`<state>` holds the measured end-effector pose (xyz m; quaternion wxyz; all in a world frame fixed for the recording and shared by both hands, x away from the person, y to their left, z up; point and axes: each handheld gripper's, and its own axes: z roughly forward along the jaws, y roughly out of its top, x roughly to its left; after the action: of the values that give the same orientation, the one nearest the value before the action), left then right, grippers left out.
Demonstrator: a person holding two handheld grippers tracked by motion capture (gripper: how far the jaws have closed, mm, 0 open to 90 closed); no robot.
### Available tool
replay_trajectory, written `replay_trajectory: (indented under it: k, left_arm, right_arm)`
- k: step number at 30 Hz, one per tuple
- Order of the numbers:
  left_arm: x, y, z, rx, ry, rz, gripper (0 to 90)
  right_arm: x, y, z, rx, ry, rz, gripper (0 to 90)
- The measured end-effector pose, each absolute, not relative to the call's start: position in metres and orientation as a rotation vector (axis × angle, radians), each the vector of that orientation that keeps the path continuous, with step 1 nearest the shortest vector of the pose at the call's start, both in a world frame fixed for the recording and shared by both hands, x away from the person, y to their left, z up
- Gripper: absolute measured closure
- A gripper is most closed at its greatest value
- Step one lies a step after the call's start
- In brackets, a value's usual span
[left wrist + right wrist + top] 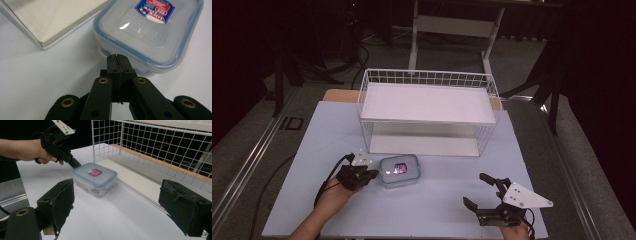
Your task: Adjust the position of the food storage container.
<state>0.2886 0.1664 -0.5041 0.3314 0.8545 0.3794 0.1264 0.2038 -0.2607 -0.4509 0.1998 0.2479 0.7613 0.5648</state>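
Item: lidded plastic container (pixel 399 171), blue seal, red label. Lies on the white table (pixel 437 210), just in front of the wire shelf rack (pixel 427 112), left of centre.

My left gripper (pixel 371 174): jaws pressed together on nothing, tips at the container's near-left wall; from the left gripper view I judge them touching or a hair apart.

My right gripper (pixel 476 191): jaws spread wide, empty, near right, well apart from the container.

Risks:
- A push from closed tips could skid the box against the rack's lower shelf (pixel 135 178), or spin it.
- A low, off-centre contact may tip it.
- My right jaws are too far away to steady it.
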Motion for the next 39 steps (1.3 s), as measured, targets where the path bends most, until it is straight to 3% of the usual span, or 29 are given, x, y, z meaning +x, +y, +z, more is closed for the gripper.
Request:
replay_trajectory:
  k: [24,39]
  left_arm:
    - [0.321,0.092,-0.505,2.267,0.899,0.309,90.0]
    - [0.324,0.074,-0.499,2.236,0.858,0.303,90.0]
  right_arm:
    - [0.202,-0.258,-0.453,0.685,2.153,1.585,13.3]
    - [0.203,-0.258,-0.456,0.682,2.172,1.582,13.5]
